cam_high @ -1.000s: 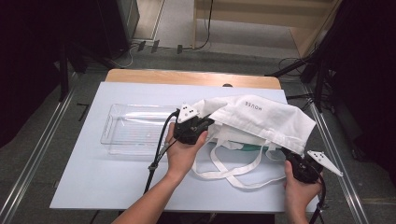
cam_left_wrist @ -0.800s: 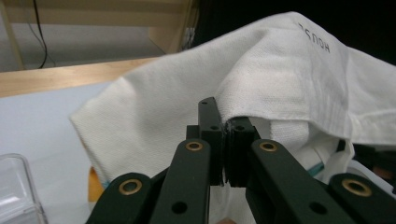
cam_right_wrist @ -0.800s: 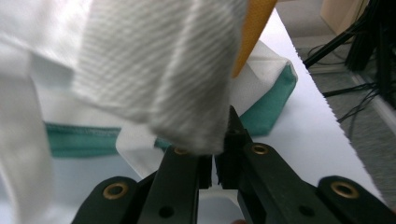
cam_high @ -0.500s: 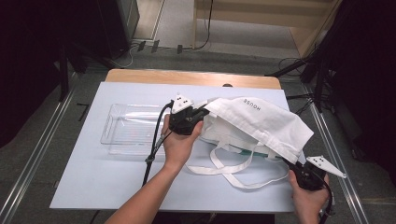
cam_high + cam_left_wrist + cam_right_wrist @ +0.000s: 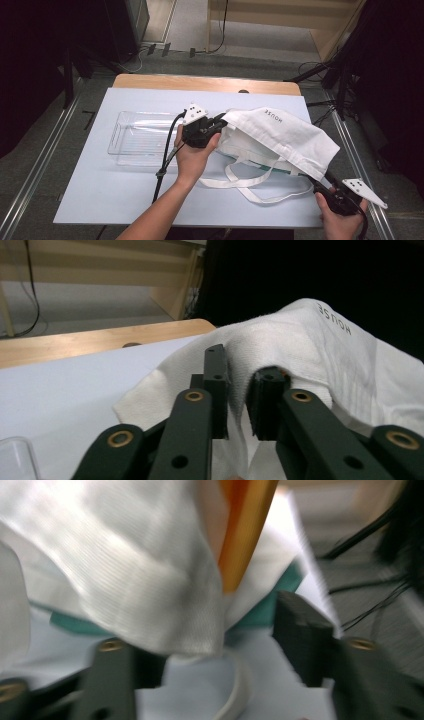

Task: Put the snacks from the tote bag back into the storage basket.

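Scene: a person at a pale blue table [image 5: 100,200] works a white bag [image 5: 290,137] with a gripper in each hand, seen from the high view.
Bag: lies right of centre in the frame, its printed side up, mouth toward the left; its white straps [image 5: 250,182] loop over the table toward the lower edge.
Left gripper [image 5: 212,127]: at the centre of the frame, at the bag's left edge. In its own view the jaws stand a narrow gap apart, having just been opening; the cloth's edge [image 5: 237,385] runs between them and drapes over the right jaw. Whether the pads press on the cloth cannot be told.
Left hand [image 5: 192,155]: wraps the gripper body from below, forearm entering from the bottom edge.
Right gripper [image 5: 320,180]: at the lower right of the frame, at the bag's lower right corner. Its own view, blurred, shows the jaws wide apart, having just been opening, with the cloth hanging between and in front of them, not pinched.
Inside the bag: an orange thing [image 5: 245,535] and a teal one [image 5: 265,610] show under the cloth in the right gripper view; what they are cannot be told.
Tray [image 5: 117,145]: clear plastic, left of centre, just beside the left hand.
Table top edge: a wooden strip [image 5: 200,82] runs along the far side.
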`<state>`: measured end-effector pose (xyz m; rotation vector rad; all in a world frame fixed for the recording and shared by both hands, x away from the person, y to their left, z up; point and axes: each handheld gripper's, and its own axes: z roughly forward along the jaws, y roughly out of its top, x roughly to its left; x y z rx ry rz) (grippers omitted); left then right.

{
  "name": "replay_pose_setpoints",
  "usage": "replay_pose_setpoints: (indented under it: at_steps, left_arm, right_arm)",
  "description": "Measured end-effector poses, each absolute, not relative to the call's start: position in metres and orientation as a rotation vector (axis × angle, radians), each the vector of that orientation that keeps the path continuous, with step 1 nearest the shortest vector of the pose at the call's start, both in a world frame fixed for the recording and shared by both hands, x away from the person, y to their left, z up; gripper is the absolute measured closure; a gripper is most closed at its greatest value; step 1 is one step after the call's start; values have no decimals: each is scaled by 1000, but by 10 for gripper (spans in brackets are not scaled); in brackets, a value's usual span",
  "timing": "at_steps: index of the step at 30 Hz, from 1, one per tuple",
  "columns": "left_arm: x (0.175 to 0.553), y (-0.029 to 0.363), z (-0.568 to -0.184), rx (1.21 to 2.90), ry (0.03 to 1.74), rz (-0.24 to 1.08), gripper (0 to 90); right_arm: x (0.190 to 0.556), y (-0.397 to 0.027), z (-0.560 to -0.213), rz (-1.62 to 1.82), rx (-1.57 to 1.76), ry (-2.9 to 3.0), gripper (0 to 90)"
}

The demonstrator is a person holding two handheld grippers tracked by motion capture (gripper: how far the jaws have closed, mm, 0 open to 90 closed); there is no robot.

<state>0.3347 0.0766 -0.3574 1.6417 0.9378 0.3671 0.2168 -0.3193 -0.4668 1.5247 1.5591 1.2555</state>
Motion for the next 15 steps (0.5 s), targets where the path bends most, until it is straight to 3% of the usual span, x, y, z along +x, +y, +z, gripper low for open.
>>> replay_pose_setpoints:
  at_steps: [4,10,11,14,15]
  left_arm:
    - [334,71,-361,1663,923,361,658]
    - [330,58,-362,1674,930,444,411]
    - [328,56,-361,1675,926,465,393]
    - [324,51,-357,1678,898,530,331]
    - [323,51,-356,1677,879,545,327]
  right_arm:
    - [211,-314,-453,1286,1483,1488,288]
    - [216,-303,-445,1213,1422,1471,301]
    - [218,-302,-445,1206,1426,1467,349]
    - [219,-301,-442,1252,1401,1466,625]
    - [219,-300,-441,1254,1398,1469,671]
